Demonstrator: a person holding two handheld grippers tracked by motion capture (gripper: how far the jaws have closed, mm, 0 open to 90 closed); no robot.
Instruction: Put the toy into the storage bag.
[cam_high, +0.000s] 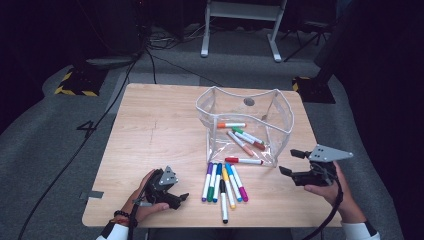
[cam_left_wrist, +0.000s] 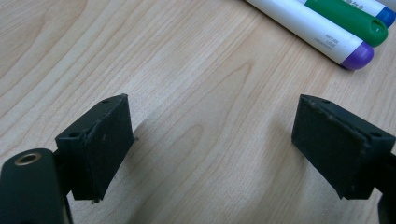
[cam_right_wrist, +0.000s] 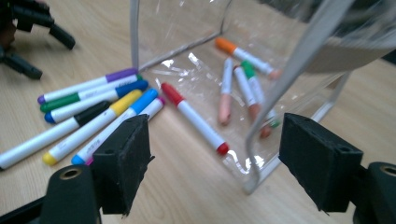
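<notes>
1. Markers (cam_high: 223, 184) lie in a loose row on the desk (cam_high: 155, 130) near its front edge, just in front of the clear pouch (cam_high: 245, 125).
2. Inside the pouch lie more markers; a red-capped marker (cam_high: 243, 160) lies at its front wall.
3. Right gripper (cam_high: 292, 162) hovers near the desk's right edge beside the pouch, jaws wide with nothing between them.
4. Left gripper (cam_high: 181, 197) rests near the front-left corner, jaws apart over bare wood.
</notes>
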